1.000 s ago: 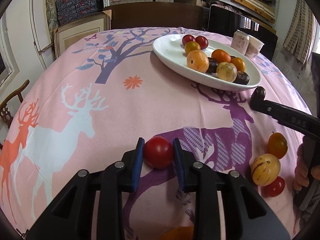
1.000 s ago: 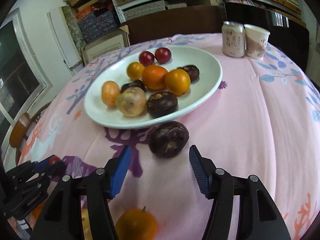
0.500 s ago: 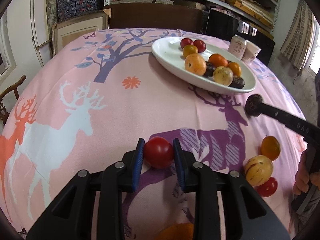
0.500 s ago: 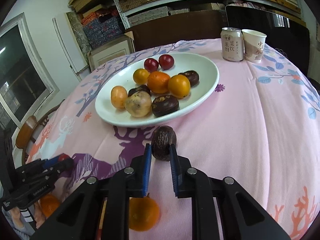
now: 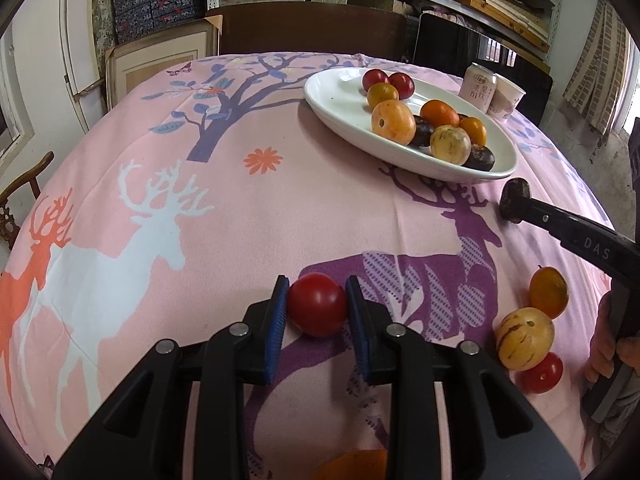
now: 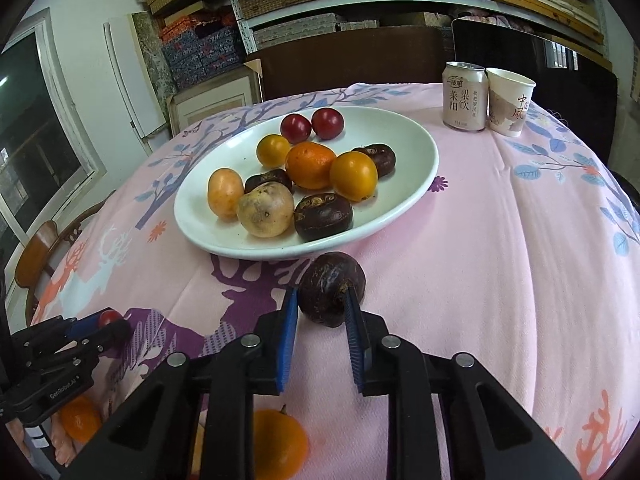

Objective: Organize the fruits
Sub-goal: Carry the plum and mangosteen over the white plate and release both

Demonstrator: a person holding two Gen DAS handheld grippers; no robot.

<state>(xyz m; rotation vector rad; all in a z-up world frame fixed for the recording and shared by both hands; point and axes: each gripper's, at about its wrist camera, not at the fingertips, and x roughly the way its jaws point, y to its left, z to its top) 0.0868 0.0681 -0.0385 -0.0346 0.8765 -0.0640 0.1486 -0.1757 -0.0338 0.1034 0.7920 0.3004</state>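
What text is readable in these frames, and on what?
"DAS": right gripper, on its arm.
"GenRobot.AI": left gripper, on its body.
"梨饮", "来阳": drink can; its smaller print is unreadable.
"中国风": paper cup.

In the left wrist view, an orange fruit (image 5: 354, 465) was cut off by the bottom edge, half hidden behind the left hand-held gripper (image 5: 317, 310). Right of the white plate (image 5: 344, 110), a person's hand (image 5: 608, 354) ran off the frame's edge. On that plate, two dark fruits (image 5: 421, 133) sat mostly hidden behind paler ones. In the right wrist view, the red fruit (image 6: 109, 317) showed only as a sliver (its underside hidden), and the can (image 6: 464, 96) bore print too small to read.
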